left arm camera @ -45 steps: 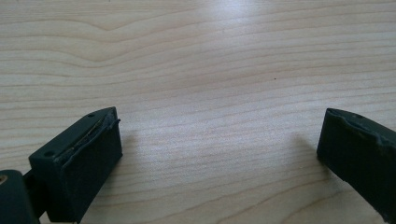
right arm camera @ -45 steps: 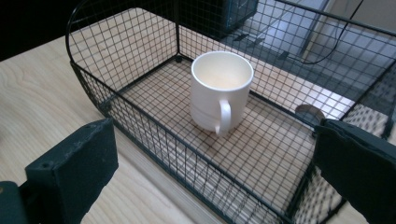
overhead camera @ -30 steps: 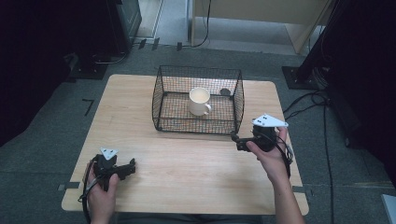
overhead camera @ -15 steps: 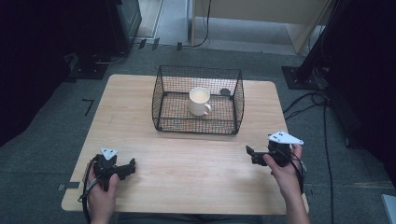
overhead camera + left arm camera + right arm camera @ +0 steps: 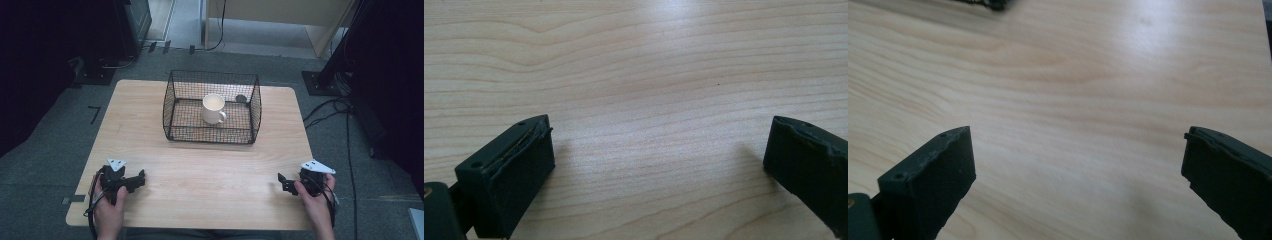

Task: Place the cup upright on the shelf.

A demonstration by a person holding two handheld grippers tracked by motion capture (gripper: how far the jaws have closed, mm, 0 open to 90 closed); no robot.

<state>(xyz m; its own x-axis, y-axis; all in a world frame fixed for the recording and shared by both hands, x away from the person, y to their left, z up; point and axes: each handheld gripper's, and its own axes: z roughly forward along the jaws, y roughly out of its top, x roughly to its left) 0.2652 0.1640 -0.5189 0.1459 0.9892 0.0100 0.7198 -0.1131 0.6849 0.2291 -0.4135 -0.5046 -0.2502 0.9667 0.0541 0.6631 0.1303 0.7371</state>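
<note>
A white mug (image 5: 213, 108) stands upright inside a black wire basket (image 5: 172, 107) at the back middle of the wooden table (image 5: 210, 170). My left gripper (image 5: 141, 176) rests near the front left corner, held by a hand, open with nothing between its jaws (image 5: 659, 165). My right gripper (image 5: 281, 182) rests near the front right edge, also open and empty (image 5: 1078, 170). Both are far in front of the basket and apart from it.
A small dark round object (image 5: 241, 99) lies in the basket behind the mug. Cables (image 5: 345, 125) run over the grey floor to the right of the table. Dark equipment stands at the back left and right.
My right gripper has moved from beside the basket's right front corner back toward the front right edge of the table. The left gripper has stayed put.
</note>
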